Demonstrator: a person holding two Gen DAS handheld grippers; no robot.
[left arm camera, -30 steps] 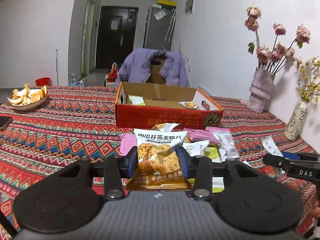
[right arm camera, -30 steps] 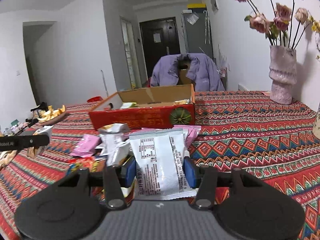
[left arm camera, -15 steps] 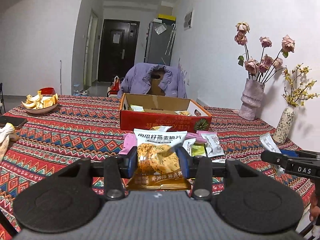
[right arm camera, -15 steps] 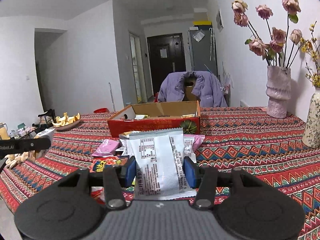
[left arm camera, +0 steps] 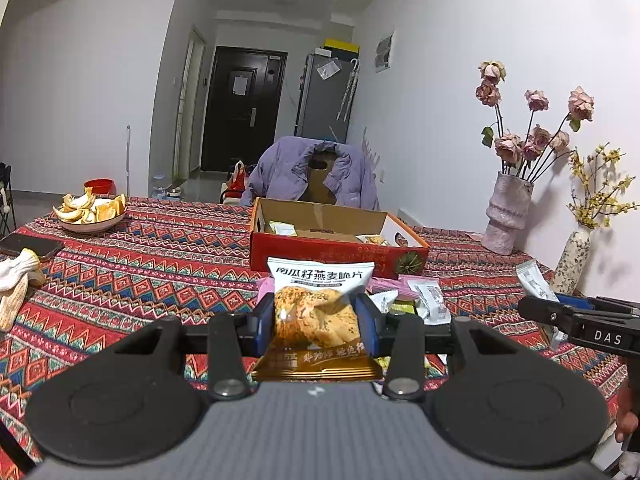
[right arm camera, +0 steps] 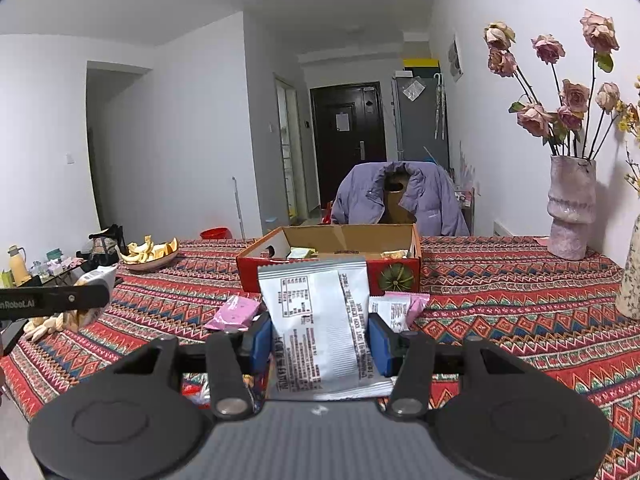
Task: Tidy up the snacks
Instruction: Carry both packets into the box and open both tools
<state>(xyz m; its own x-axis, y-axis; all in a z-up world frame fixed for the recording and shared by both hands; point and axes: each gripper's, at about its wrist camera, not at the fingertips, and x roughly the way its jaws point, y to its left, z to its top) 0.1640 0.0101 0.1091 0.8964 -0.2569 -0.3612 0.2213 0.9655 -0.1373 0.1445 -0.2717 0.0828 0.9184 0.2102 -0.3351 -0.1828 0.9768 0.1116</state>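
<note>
Both grippers have lifted clear of the table: left gripper [left arm camera: 316,318] clamps an orange crisp packet [left arm camera: 318,312], right gripper [right arm camera: 318,338] a silver-white foil packet [right arm camera: 320,320]. Ahead sits the open red cardboard box [left arm camera: 336,246], so drop-off likely comes next.

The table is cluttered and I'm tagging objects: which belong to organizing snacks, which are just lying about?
Job:
- orange oat-crisp packet in left gripper
- white printed packet in right gripper
- red cardboard box
- pink sachets

Lying about:
- bowl of orange peel
- pink flower vase
- black phone
</note>
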